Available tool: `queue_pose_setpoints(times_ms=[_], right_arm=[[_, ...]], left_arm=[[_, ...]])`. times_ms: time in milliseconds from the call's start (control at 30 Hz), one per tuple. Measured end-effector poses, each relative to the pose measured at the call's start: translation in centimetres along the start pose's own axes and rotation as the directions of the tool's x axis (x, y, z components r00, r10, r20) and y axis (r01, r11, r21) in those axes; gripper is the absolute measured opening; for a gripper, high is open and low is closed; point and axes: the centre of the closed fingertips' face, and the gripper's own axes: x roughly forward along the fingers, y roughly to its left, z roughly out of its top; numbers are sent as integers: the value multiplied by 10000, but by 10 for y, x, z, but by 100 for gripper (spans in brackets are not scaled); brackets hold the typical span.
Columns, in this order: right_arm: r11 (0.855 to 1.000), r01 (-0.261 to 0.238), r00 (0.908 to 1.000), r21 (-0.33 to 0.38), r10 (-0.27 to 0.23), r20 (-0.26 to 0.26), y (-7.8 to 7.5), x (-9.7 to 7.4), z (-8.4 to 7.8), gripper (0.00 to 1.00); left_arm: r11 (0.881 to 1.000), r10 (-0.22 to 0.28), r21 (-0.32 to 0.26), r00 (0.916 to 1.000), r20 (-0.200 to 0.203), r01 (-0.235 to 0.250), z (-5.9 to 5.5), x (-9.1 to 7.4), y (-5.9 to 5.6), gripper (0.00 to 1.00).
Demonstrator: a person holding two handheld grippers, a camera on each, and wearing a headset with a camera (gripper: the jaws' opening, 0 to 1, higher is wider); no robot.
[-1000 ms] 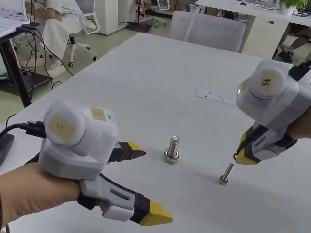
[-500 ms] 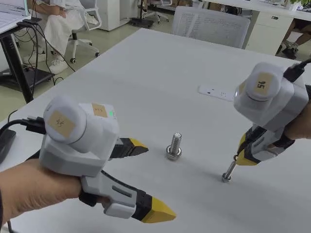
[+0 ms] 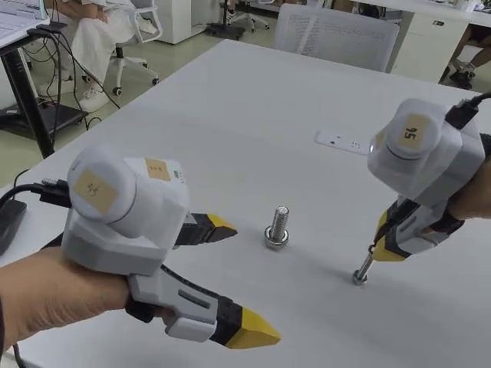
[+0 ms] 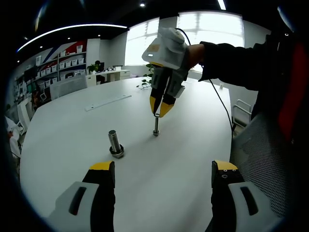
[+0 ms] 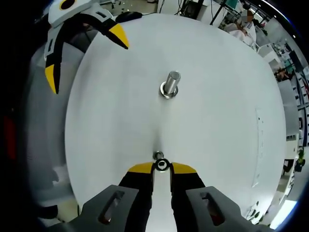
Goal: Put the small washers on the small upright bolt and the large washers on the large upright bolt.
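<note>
A white bench [image 3: 230, 115] spans most of the frame. A flat white strip [image 3: 343, 142], possibly a power strip, lies at its upper right. A mesh-backed chair [image 3: 337, 37] stands beyond the far edge. At upper left, a seated person [image 3: 96, 31] and a dark desk [image 3: 31, 73] trailing cables [image 3: 65, 77].

Table [image 3: 230, 115]: lg bolt [image 3: 277, 228] upright mid; sm bolt [image 3: 362, 270] to its right, nearer. R gripper [image 3: 377, 241] atop sm bolt, washer [image 5: 161, 165] betw. tips. L gripper [image 3: 252, 282] left of lg bolt, apart. Power strip [image 3: 343, 142] behind.
</note>
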Motion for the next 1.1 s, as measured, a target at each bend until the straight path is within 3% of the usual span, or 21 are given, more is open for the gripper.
queue_pose_setpoints(times_ms=[667, 1100], right_arm=[[9998, -178, 9998, 68, 178, -11, 3, 11, 0, 14], [9993, -340, 9994, 179, 341, -85, 6, 29, -2, 14]], left_arm=[[10000, -2, -21, 10000, -49, 2, -1, 0, 1, 82], [10000, -8, -41, 9999, -103, 8, -3, 0, 1, 82]])
